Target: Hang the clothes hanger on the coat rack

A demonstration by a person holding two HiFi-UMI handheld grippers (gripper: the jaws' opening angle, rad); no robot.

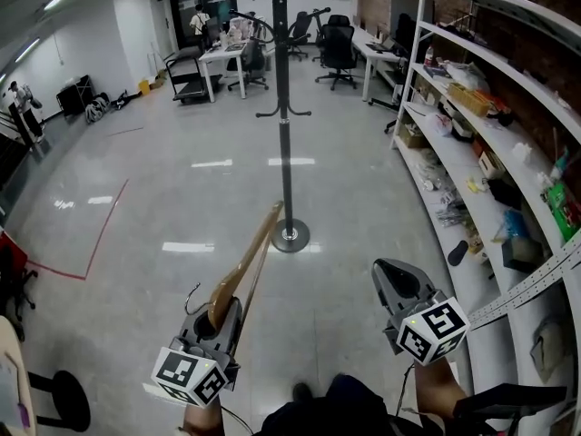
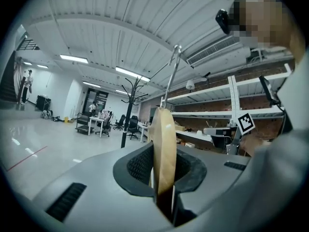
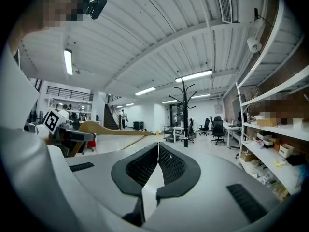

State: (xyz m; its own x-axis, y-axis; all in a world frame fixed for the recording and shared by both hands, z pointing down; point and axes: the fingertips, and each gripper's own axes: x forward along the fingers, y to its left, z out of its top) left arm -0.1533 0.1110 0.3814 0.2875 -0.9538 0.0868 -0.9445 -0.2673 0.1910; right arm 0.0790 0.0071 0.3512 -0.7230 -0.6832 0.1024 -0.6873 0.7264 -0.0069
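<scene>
A wooden clothes hanger (image 1: pixel 245 266) with a metal hook (image 1: pixel 192 293) sticks forward from my left gripper (image 1: pixel 218 321), which is shut on its thick end. In the left gripper view the hanger (image 2: pixel 163 149) stands on edge between the jaws. The black coat rack (image 1: pixel 284 107) stands ahead on the floor on a round base (image 1: pixel 290 236), apart from the hanger's tip. My right gripper (image 1: pixel 390 275) is shut and holds nothing. In its own view the right gripper (image 3: pixel 157 146) looks toward the coat rack (image 3: pixel 185 110), with the hanger (image 3: pixel 111 128) at the left.
White shelves (image 1: pixel 490 153) loaded with boxes and small items run along the right side. Desks, office chairs (image 1: pixel 338 48) and a cart (image 1: pixel 186 75) stand at the back. A red line (image 1: pixel 100 234) marks the floor at left. A person (image 1: pixel 197 21) stands far off.
</scene>
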